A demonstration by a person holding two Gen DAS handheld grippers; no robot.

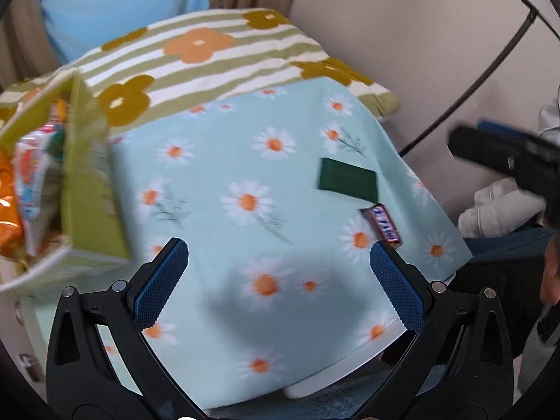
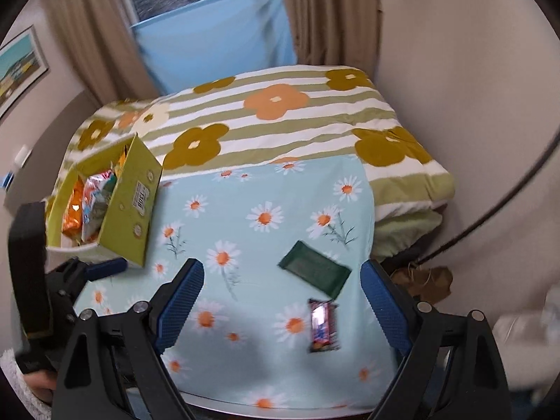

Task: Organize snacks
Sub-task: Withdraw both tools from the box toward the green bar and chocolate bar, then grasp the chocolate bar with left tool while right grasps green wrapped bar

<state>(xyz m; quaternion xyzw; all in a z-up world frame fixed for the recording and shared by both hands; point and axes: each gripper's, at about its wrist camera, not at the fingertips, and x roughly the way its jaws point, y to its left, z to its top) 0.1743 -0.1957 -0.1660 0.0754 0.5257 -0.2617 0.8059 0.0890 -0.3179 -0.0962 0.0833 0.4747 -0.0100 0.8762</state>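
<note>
- We are looking at a bed [image 2: 280, 119] lying under a green-and-white striped cover with large orange and mustard flowers.
- We are finding the bench [image 2: 266, 231] standing against it, wearing a pale blue daisy-print cloth.
- We are noting a green box [image 2: 129, 203] sitting at the bench's left edge, holding packets of snacks [image 2: 87, 206] in orange, white and red wrappers.
- We are seeing the left gripper [image 1: 278, 276] hovering over the near middle of the bench, its blue pads standing wide apart with nothing between them.
- We are seeing the right gripper [image 2: 281, 301] hovering over the bench's right side, likewise spread wide and gripping nothing.
- We are noting a dark green packet [image 2: 315, 273] lying flat on the cloth, towards the right.
- We are noting a chocolate bar [image 2: 323, 325] in a brown wrapper lying just beside it, nearer the front edge; both are lying well apart from the box.
</note>
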